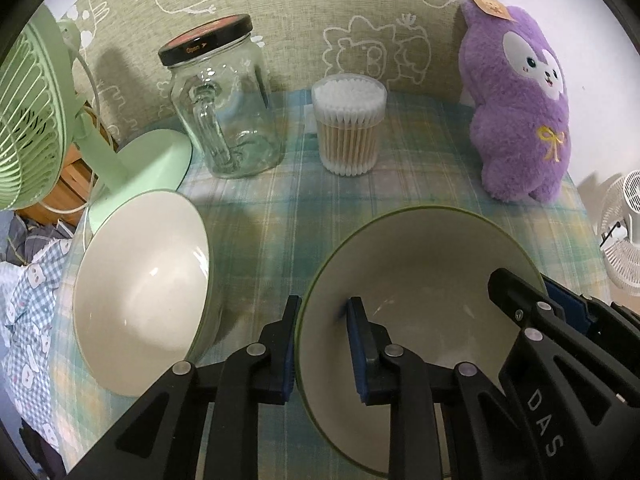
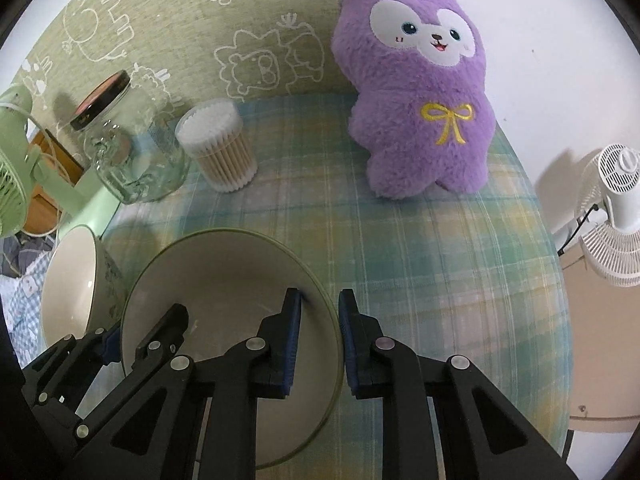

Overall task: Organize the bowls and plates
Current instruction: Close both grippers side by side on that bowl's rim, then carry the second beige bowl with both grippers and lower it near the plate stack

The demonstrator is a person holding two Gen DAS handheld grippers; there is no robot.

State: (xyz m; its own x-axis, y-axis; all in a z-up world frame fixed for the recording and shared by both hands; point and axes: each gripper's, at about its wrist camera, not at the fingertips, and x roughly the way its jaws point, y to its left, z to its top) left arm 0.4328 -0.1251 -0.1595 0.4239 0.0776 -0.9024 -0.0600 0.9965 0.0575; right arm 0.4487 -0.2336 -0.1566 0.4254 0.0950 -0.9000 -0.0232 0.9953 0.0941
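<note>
A green-rimmed bowl (image 1: pixel 420 264) with a cream inside sits on the plaid cloth; it also shows in the right wrist view (image 2: pixel 224 280). My left gripper (image 1: pixel 322 344) straddles its left rim, one finger inside and one outside, jaws apart. My right gripper (image 2: pixel 320 340) straddles its right rim the same way, jaws apart. A second cream bowl (image 1: pixel 140 292) stands to the left, apart from it, and shows at the left in the right wrist view (image 2: pixel 68 280).
A glass jar (image 1: pixel 224 108) with a black lid, a tub of cotton swabs (image 1: pixel 348 124) and a purple plush toy (image 1: pixel 520 104) stand at the back. A green fan (image 1: pixel 36 120) stands at the left. A white fan (image 2: pixel 612 208) is beyond the right table edge.
</note>
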